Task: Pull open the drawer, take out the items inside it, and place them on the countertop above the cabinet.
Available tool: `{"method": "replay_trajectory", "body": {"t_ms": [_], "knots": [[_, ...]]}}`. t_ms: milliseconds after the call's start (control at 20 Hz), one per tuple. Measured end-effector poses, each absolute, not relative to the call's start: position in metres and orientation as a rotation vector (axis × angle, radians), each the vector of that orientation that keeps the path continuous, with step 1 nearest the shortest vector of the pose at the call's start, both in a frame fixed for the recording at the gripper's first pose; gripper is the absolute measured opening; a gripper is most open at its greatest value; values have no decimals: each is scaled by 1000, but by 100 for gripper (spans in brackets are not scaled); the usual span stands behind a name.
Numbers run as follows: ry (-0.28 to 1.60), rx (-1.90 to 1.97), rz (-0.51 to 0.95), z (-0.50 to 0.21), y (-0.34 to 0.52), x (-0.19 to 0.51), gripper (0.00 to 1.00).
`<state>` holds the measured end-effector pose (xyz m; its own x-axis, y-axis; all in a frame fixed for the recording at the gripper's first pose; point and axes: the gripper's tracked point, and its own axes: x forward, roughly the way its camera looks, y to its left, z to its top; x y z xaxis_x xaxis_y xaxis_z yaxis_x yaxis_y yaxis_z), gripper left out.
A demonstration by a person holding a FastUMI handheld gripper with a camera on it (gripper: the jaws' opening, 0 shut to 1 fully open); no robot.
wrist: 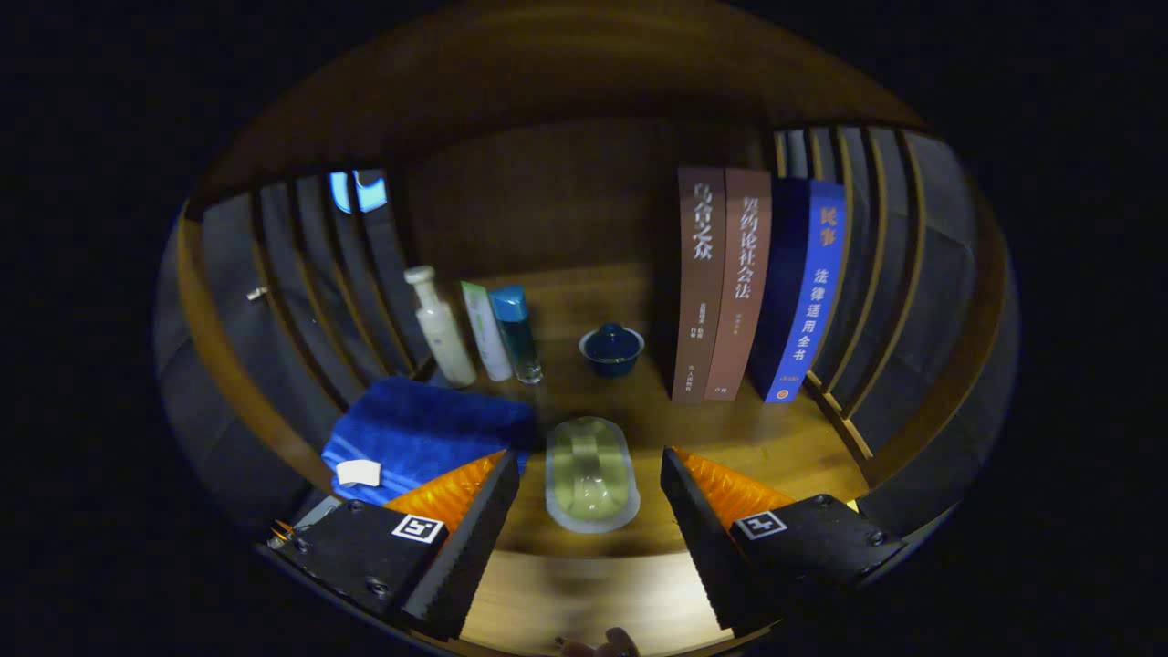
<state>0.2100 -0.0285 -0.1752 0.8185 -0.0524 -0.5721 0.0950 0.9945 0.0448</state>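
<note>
Two fingers of the gripper (589, 474) stand wide apart, gripping nothing, with a pale green oval container (591, 474) lying on the wooden countertop (776, 447) between them. Beyond it sit a dark blue lidded cup (611, 349), three bottles (474, 328) and three upright books (748, 283), while a folded blue towel (424, 433) lies beside the left finger.

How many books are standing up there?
3. Two brown books stand side by side beyond the open tongs; the blue book leans against them.
</note>
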Motion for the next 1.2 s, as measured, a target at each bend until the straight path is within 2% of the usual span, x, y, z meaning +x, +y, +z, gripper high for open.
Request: {"method": "replay_trajectory", "body": {"t_ms": [250,500,850,1200], "knots": [[375,41,-38,-131,-5,120,100],[297,56,-28,-147,3,24,100],[359,115,-99,-238,-17,-76,99],[480,161,-133,-305,-22,-77,100]]}}
